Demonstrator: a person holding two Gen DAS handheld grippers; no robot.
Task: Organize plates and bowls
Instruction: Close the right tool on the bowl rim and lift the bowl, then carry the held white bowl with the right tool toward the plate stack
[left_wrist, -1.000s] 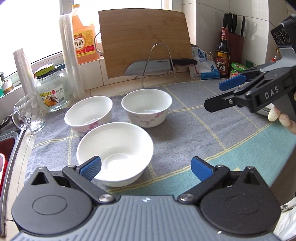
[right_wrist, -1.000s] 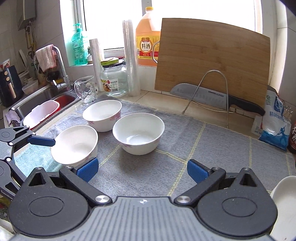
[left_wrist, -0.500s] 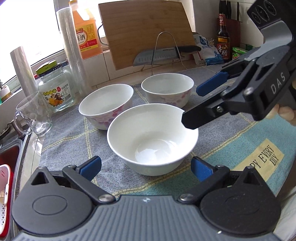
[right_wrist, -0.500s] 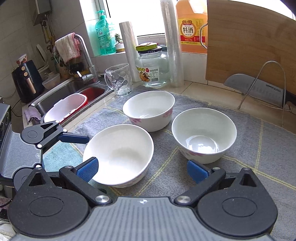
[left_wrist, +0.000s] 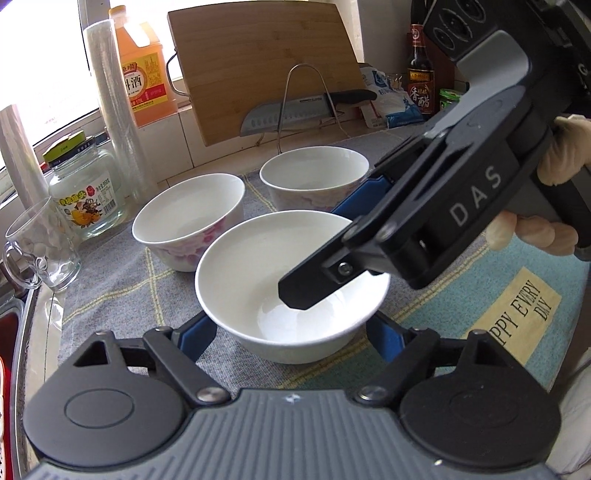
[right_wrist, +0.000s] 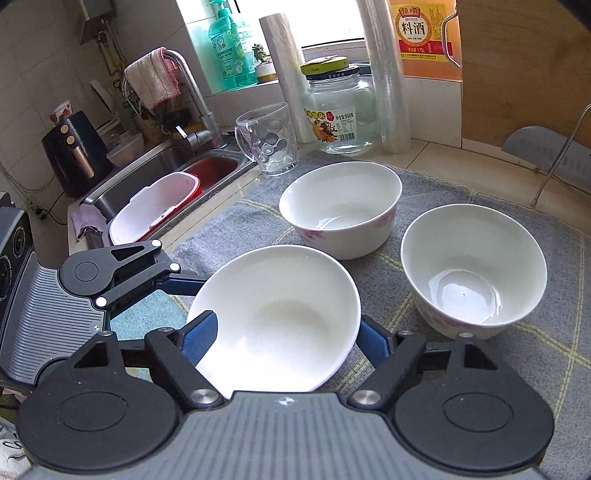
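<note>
On the counter (right_wrist: 229, 195), a grey checked cloth (right_wrist: 480, 373) carries three white ceramic bowls. Your left tool (left_wrist: 291, 334) and right tool (right_wrist: 284, 336) have both just been closing around the nearest plain shallow bowl (right_wrist: 280, 317), blue pads against its sides. Two floral bowls (right_wrist: 341, 206) stand just behind it.

Mat (right_wrist: 554, 236) with 3 bowls (right_wrist: 472, 266)

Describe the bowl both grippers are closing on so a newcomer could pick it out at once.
On the grey mat beside the sink stand three white bowls. The plain white bowl is nearest the cameras, between the pads of both the left gripper and the right gripper. The two floral bowls behind it are deeper.
</note>
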